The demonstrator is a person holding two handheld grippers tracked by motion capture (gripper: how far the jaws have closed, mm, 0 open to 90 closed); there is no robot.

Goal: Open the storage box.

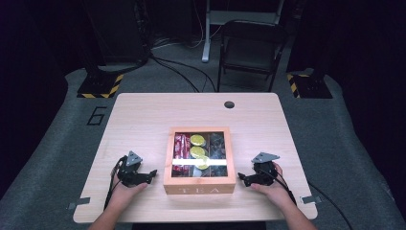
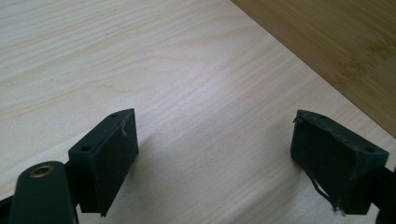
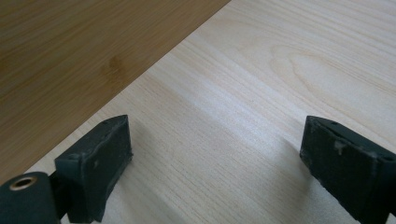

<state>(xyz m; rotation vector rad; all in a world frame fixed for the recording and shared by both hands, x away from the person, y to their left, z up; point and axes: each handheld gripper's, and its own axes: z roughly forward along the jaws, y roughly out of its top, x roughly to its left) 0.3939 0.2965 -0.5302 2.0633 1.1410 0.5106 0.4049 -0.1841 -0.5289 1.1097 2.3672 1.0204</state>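
A wooden tea box (image 1: 199, 184) with a clear lid stands near the table's front edge, marked TEA on its front wall. Inside lie red packets (image 1: 181, 145), yellow round packets (image 1: 197, 152) and dark packets (image 1: 218, 143). My left gripper (image 1: 152, 173) rests on the table just left of the box, open, nothing between its jaws. My right gripper (image 1: 241, 178) rests just right of the box, open and empty too. The box's brown side wall (image 2: 336, 51) fills the upper right of the left gripper view, and the same box's other wall (image 3: 70, 51) the upper left of the right gripper view.
The light wooden table (image 1: 143, 120) has a dark round hole (image 1: 229, 104) near its far edge. Behind it on the grey floor stand a black folding chair (image 1: 251, 50) and stands with yellow-black striped bases (image 1: 100, 86).
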